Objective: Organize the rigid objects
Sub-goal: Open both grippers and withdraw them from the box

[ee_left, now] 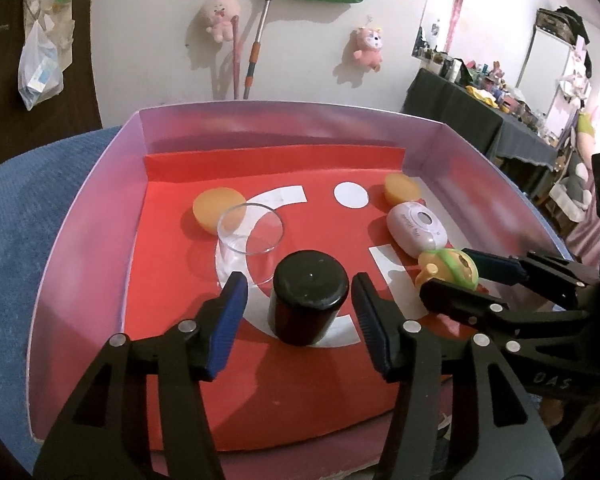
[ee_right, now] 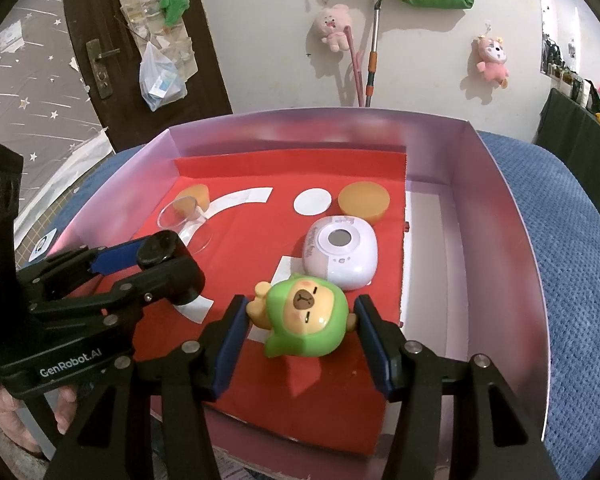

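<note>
A shallow box [ee_left: 88,208] lined with red paper holds the objects. A black jar [ee_left: 306,296] stands between the open fingers of my left gripper [ee_left: 298,290], with gaps on both sides. A clear glass cup [ee_left: 250,240] stands just behind it. My right gripper [ee_right: 302,312] is open around a green-hooded toy figure [ee_right: 306,316] lying on its side; the pads sit close to it. A pink-white compact device [ee_right: 340,252] lies behind the toy. Two yellow discs [ee_right: 364,200] [ee_left: 216,210] lie farther back.
The box [ee_right: 512,240] rests on a blue textured cloth [ee_right: 572,264]. White paper shapes mark the red lining [ee_right: 312,202]. A wall with plush toys and a mop handle stands behind. A cluttered dark table [ee_left: 480,116] is at the right.
</note>
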`<control>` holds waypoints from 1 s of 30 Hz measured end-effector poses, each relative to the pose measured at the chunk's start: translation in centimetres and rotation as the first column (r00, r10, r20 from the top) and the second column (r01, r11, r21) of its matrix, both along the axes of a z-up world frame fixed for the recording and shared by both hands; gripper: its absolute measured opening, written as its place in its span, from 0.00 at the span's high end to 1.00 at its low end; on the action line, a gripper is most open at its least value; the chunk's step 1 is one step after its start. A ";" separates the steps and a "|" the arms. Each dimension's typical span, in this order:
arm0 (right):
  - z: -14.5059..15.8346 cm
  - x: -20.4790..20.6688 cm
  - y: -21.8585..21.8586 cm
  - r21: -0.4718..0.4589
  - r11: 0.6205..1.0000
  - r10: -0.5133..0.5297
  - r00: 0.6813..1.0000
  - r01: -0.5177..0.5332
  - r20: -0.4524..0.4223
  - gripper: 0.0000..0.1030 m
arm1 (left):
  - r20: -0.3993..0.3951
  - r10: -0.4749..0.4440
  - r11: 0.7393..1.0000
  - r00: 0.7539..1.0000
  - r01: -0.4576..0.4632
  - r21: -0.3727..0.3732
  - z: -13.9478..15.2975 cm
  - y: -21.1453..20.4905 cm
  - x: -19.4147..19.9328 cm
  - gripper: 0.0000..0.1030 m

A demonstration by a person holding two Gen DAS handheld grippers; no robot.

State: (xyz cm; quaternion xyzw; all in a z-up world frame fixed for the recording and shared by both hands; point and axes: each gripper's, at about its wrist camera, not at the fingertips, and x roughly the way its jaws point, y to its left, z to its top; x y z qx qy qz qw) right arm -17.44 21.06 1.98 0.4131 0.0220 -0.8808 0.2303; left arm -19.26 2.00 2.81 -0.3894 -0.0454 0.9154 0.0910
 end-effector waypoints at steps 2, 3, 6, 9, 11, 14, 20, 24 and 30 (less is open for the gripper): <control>0.1 0.0 0.0 -0.003 1.000 -0.001 1.000 0.001 -0.004 0.44 | 0.005 0.004 1.000 1.000 -0.004 0.005 0.0 -0.2 0.0 0.49; 0.2 0.1 0.1 -0.003 1.000 -0.002 1.000 0.002 -0.008 0.42 | 0.006 0.005 1.000 1.000 -0.005 0.009 0.0 -0.2 0.0 0.49; 0.5 0.4 0.1 -0.007 1.000 -0.001 1.000 0.001 -0.016 0.40 | 0.003 0.008 1.000 1.000 -0.008 0.016 0.2 -0.3 0.3 0.38; 0.8 0.6 0.0 -0.006 1.000 0.002 1.000 -0.003 -0.022 0.40 | -0.005 0.010 1.000 1.000 -0.009 0.026 0.5 -0.4 0.5 0.33; 1.0 0.6 0.0 -0.006 1.000 0.004 1.000 -0.004 -0.025 0.38 | -0.010 0.011 1.000 1.000 -0.011 0.026 0.6 -0.4 0.7 0.33; 1.1 0.9 0.0 -0.010 1.000 0.004 1.000 -0.005 -0.027 0.34 | -0.015 0.014 1.000 1.000 -0.013 0.021 0.8 -0.6 1.0 0.32; 1.4 1.5 0.2 -0.018 1.000 0.007 0.999 -0.008 -0.031 0.31 | -0.032 0.027 1.000 0.999 -0.026 0.010 1.4 -0.7 1.5 0.21; 1.7 2.0 0.4 -0.028 1.000 0.012 0.999 -0.013 -0.036 0.28 | -0.042 0.029 1.000 0.999 -0.029 0.012 1.9 -0.9 2.0 0.21; 2.3 3.1 0.6 -0.043 0.999 0.023 0.999 -0.026 -0.048 0.23 | -0.062 0.028 1.000 0.998 -0.028 0.011 2.6 -1.1 2.8 0.09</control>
